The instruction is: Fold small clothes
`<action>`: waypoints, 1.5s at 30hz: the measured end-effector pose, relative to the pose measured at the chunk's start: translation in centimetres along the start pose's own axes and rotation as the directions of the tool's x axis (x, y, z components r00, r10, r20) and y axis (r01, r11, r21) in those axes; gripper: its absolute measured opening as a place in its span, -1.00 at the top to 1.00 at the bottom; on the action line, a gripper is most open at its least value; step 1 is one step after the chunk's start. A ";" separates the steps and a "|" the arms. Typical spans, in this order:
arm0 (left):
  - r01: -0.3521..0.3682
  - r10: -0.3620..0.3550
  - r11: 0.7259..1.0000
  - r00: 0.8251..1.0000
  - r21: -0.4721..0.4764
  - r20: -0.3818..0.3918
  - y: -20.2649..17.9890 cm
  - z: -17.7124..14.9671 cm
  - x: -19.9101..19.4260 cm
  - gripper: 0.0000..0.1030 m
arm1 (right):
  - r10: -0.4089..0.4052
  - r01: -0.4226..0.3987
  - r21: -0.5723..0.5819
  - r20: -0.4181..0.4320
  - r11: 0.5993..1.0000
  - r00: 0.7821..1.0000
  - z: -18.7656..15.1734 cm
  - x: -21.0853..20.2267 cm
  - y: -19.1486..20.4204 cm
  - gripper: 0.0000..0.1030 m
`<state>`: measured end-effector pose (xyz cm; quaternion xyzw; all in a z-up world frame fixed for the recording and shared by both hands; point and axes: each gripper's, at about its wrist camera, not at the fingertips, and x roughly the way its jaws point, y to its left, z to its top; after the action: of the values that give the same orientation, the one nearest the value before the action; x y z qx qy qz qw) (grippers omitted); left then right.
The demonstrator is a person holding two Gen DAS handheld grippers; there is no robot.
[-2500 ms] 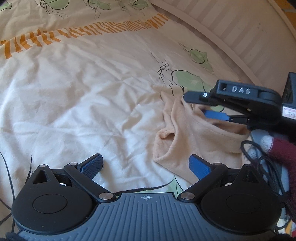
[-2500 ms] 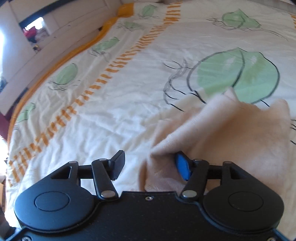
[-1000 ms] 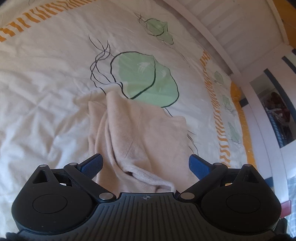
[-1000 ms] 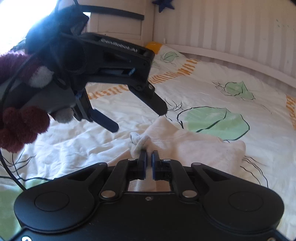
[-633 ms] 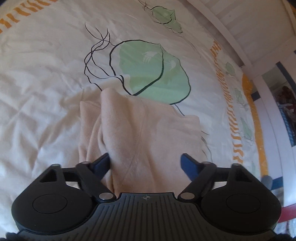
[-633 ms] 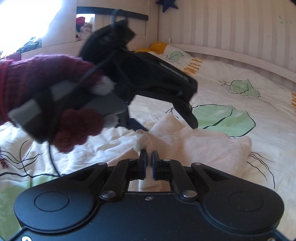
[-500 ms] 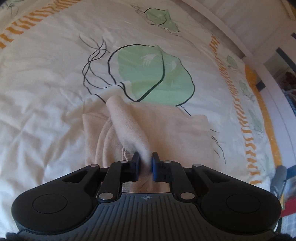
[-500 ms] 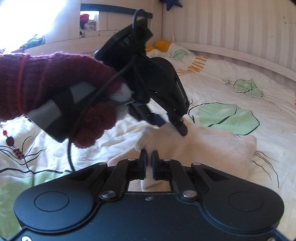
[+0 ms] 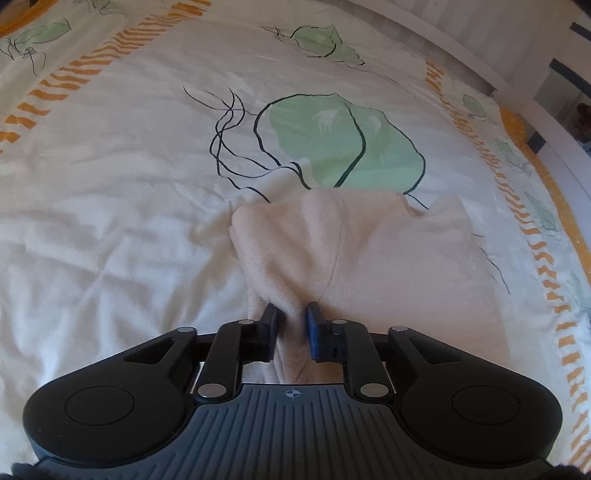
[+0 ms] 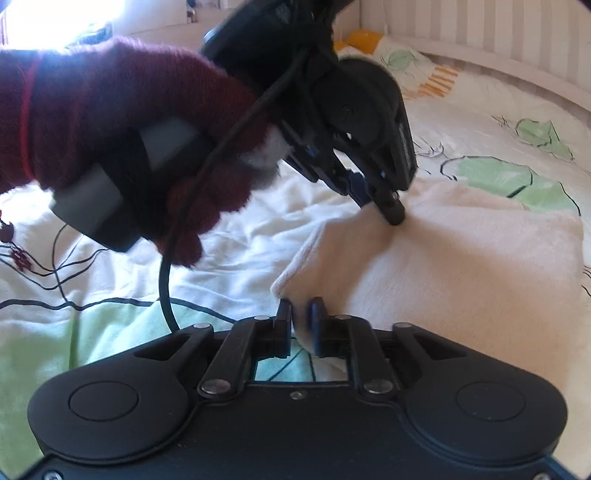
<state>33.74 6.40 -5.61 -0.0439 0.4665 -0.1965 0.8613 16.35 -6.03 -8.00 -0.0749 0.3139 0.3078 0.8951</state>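
A small beige knit garment (image 9: 388, 258) lies bunched on the bed cover. My left gripper (image 9: 292, 319) is shut on a raised fold of it at its near edge. In the right wrist view the garment (image 10: 461, 266) spreads to the right, and my right gripper (image 10: 301, 314) is shut on its near left corner. The left gripper (image 10: 391, 210) also shows there, held by a hand in a dark red glove (image 10: 110, 122), its tips pressed into the garment's far edge.
The bed cover (image 9: 110, 206) is cream with green leaf prints and orange striped bands. A white slatted bed frame (image 10: 480, 29) runs along the far side. A black cable (image 10: 166, 295) hangs from the left gripper.
My left gripper has closed on a fold of the garment and pulled it along. My right gripper stays shut on the corner. The garment now lies more spread out.
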 end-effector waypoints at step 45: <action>0.165 -0.168 0.979 0.986 -0.123 -0.011 1.7 -4.0 -0.4 -0.77 | 0.115 -0.128 0.621 0.061 0.774 0.991 -1.8 -1.7 -23.3 -0.99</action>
<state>30.78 8.57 -7.94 -0.1330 0.4814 -0.2396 0.8326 28.33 -26.14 -9.76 0.2483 0.3931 0.2447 0.8508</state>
